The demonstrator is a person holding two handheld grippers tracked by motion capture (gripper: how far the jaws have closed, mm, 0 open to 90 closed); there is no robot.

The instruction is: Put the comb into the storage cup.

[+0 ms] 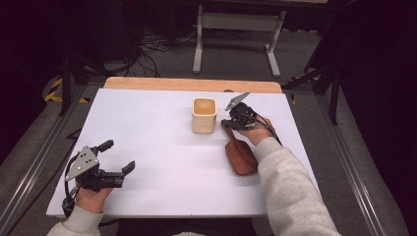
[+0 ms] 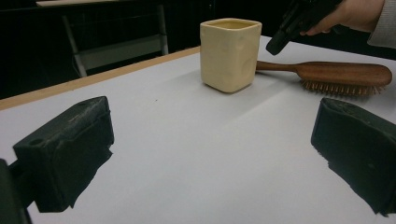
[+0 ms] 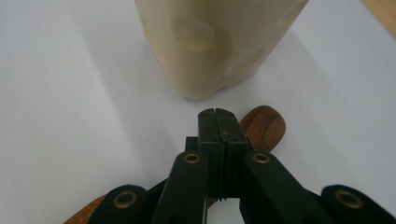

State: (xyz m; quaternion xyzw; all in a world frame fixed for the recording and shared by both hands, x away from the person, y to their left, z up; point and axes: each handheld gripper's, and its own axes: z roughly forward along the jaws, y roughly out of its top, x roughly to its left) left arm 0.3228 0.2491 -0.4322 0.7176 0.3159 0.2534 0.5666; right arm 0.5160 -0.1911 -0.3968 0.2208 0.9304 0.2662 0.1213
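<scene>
Brush handle [image 3: 264, 125] half behind right gripper [image 3: 218, 114]

We saw the cup [image 1: 204, 115] standing just beside the brush [image 1: 240, 153] handle, while bare surface [image 1: 162, 157] lay open leftward.

We see a cream, square-sided ceramic cup [image 2: 230, 53] with a smooth, softly glossy glaze. Just beside the right gripper [image 3: 218, 114], whose jaws look like matt black plastic, lies a polished reddish-brown wooden hairbrush [image 2: 343, 73]. The white desk [image 1: 162, 162] looks matt.
</scene>
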